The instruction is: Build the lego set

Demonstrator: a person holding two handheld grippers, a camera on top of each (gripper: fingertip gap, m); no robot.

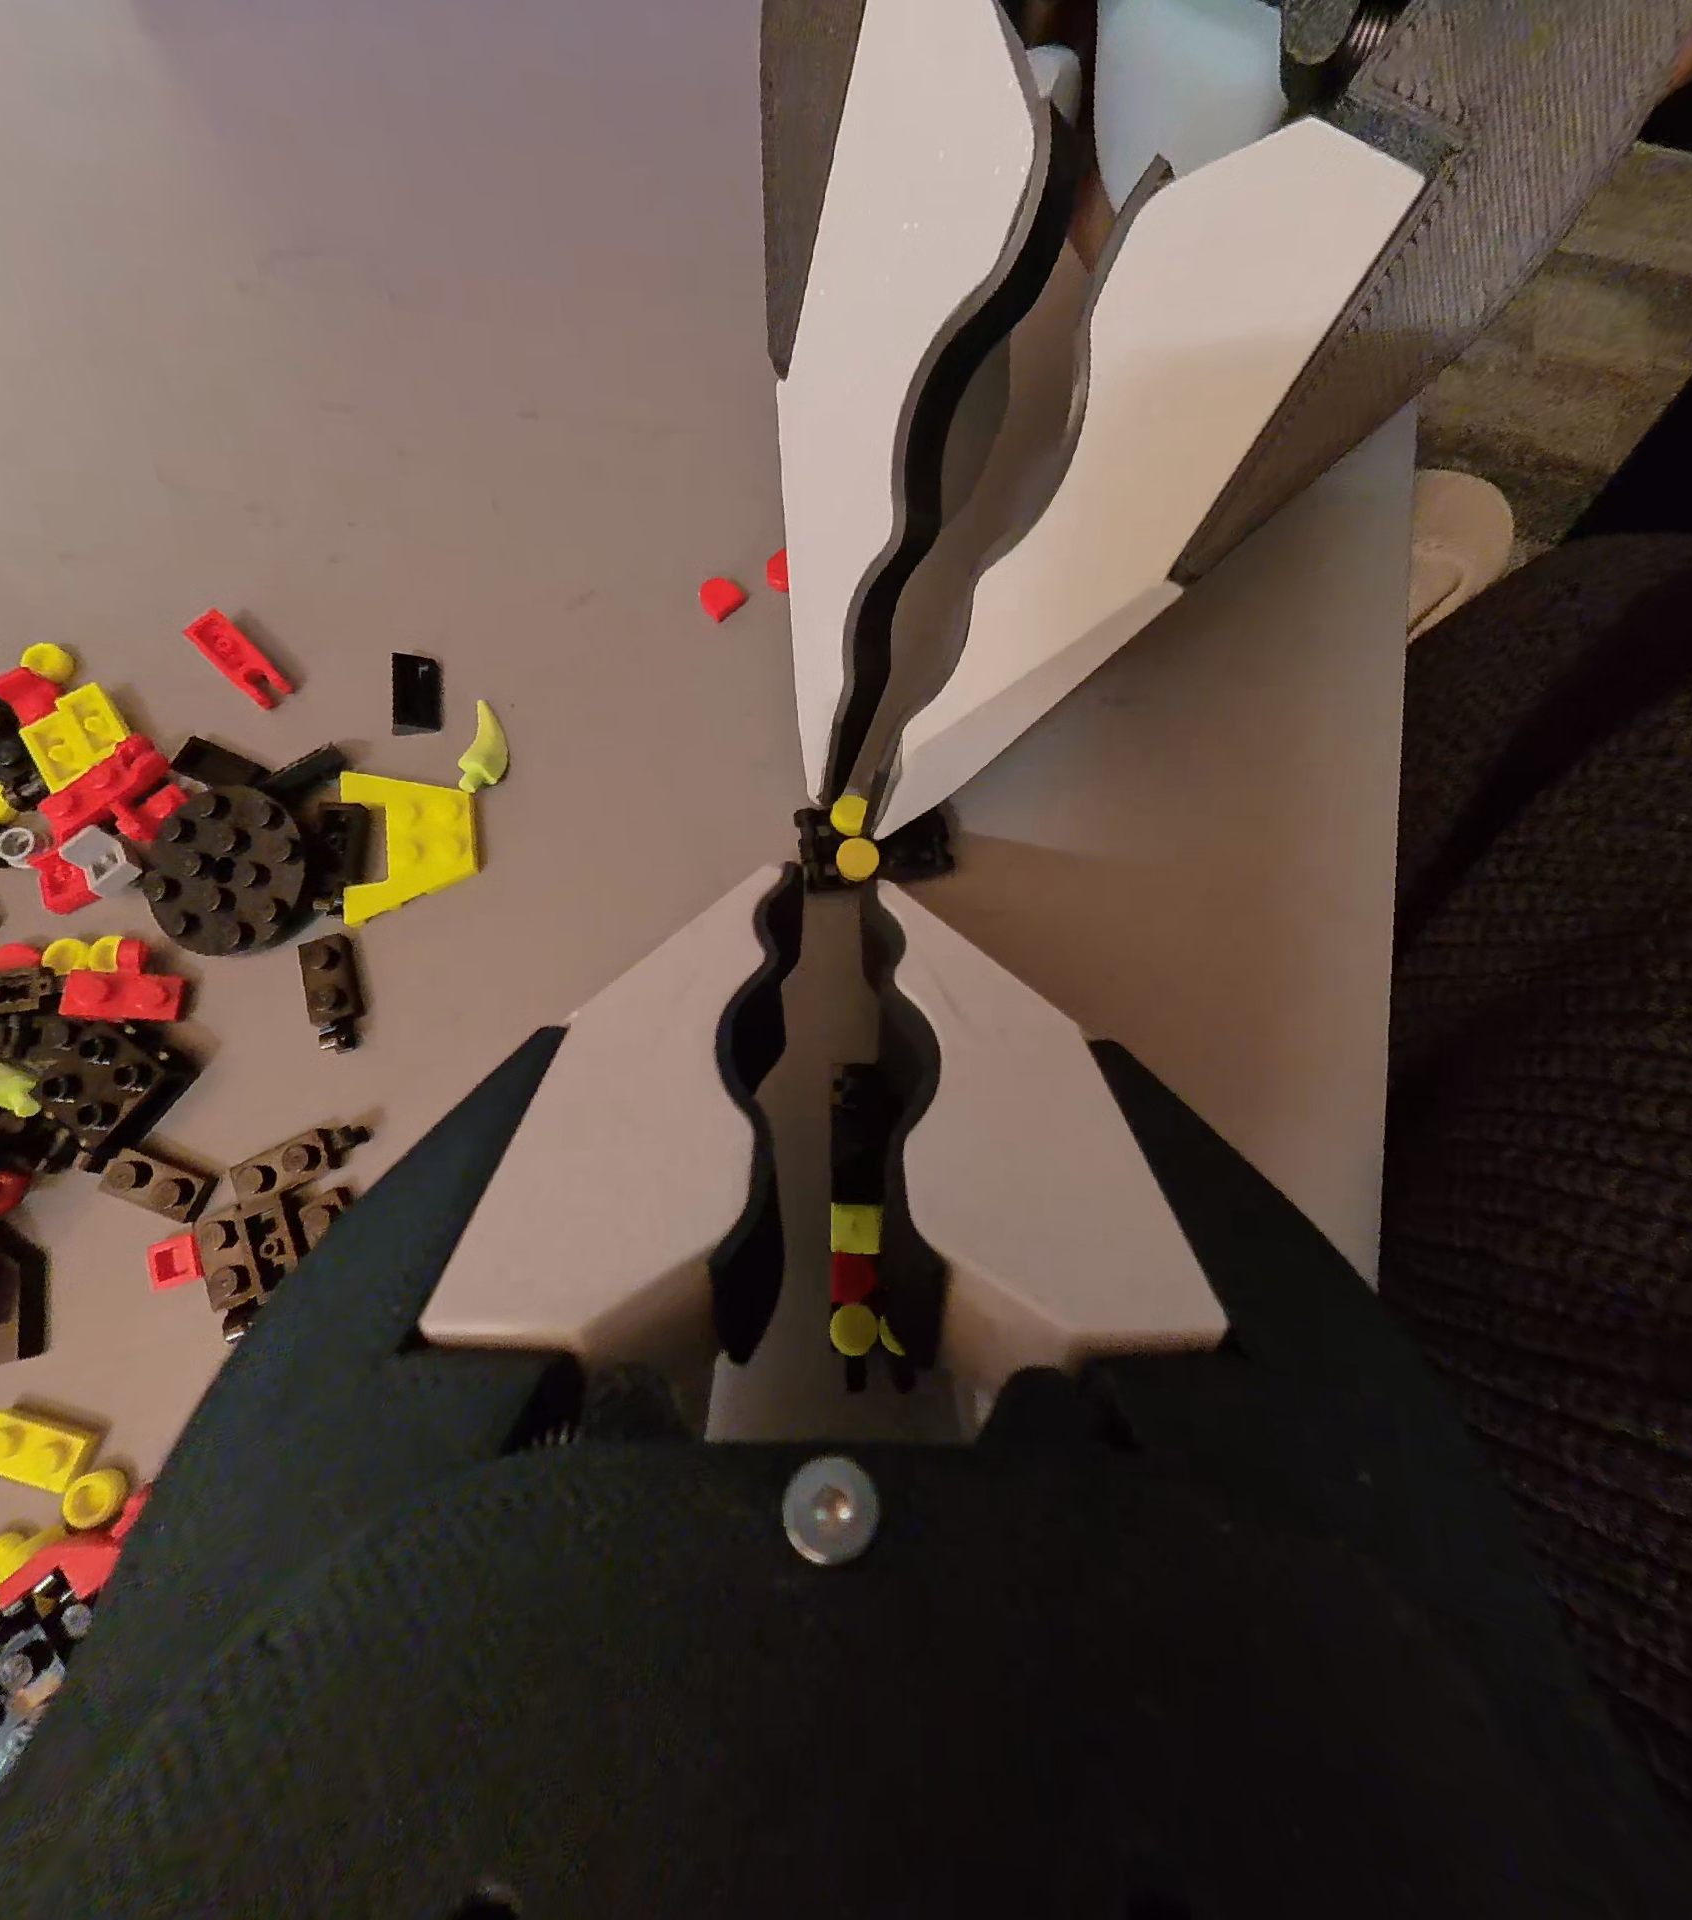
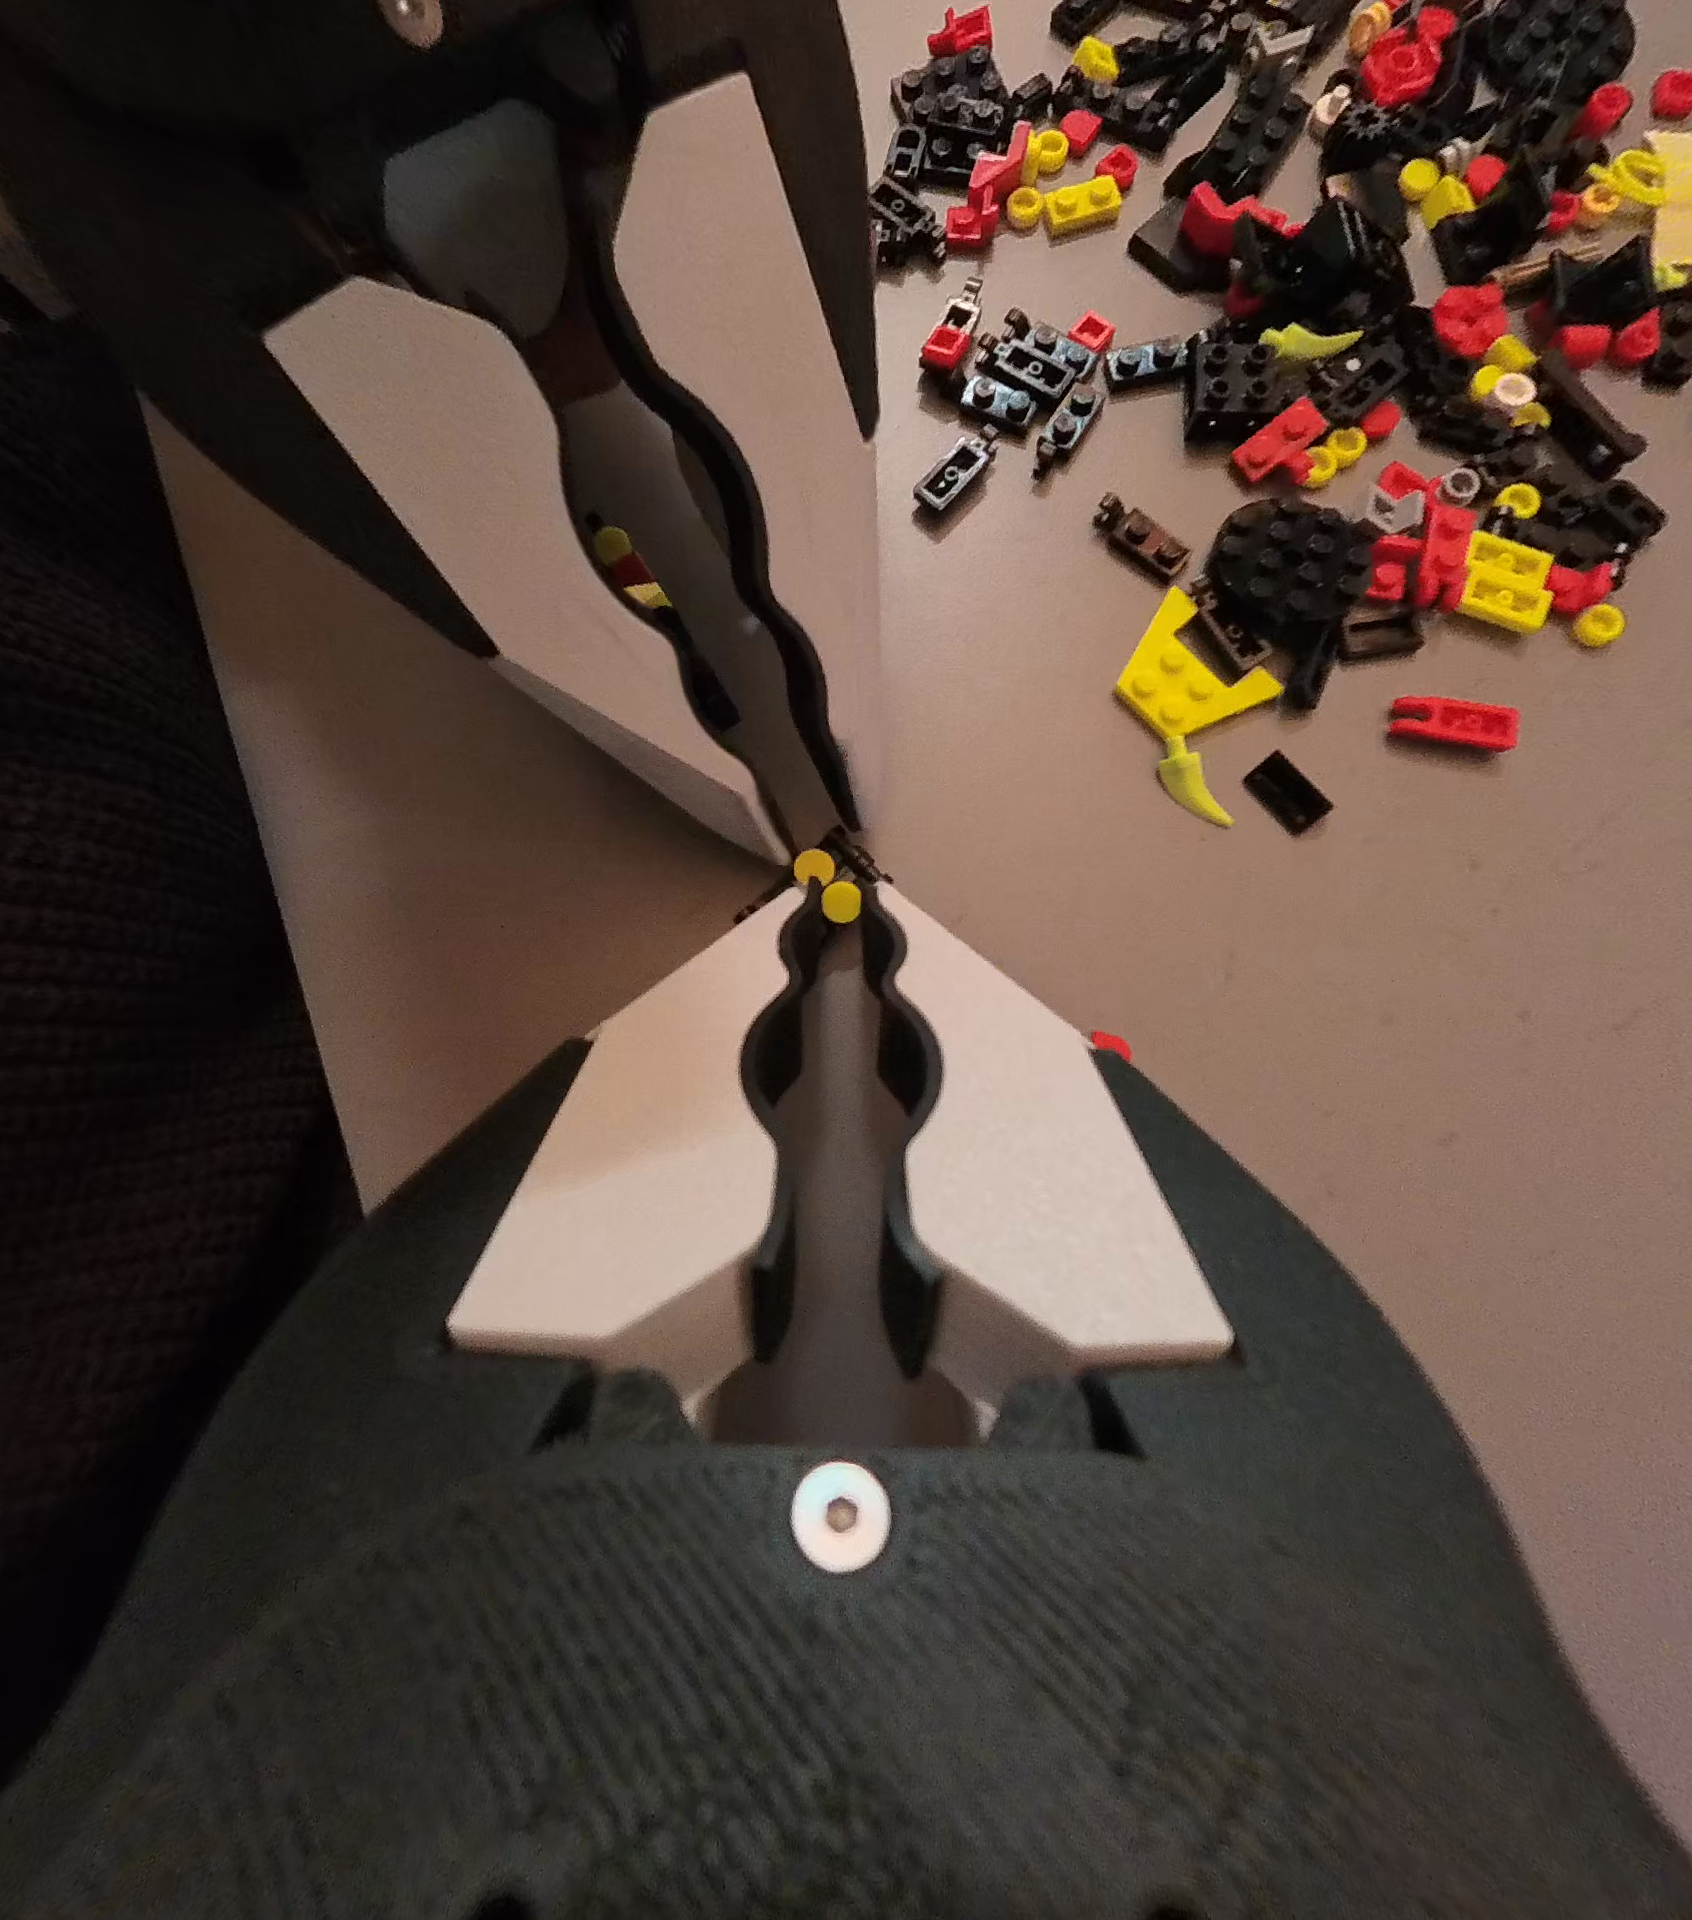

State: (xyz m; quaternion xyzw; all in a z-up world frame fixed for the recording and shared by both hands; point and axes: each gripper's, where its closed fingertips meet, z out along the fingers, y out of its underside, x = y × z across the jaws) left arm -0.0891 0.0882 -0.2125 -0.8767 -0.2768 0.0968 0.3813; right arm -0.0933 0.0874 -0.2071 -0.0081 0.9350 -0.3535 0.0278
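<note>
Lego assembly (image 1: 857, 847) pinched by both grippers' fingers above grey table (image 1: 302, 312).

A small black lego assembly (image 1: 871, 850) with two yellow round studs (image 1: 856, 858), above loose black, red, yellow pieces (image 1: 198, 883).

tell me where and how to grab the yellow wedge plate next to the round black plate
Grip the yellow wedge plate across its two thin side edges, coming straight down from above. It seems to lie flat on the table, studs up, and its side away from the round black plate is open, probably leaving finger room.
</note>
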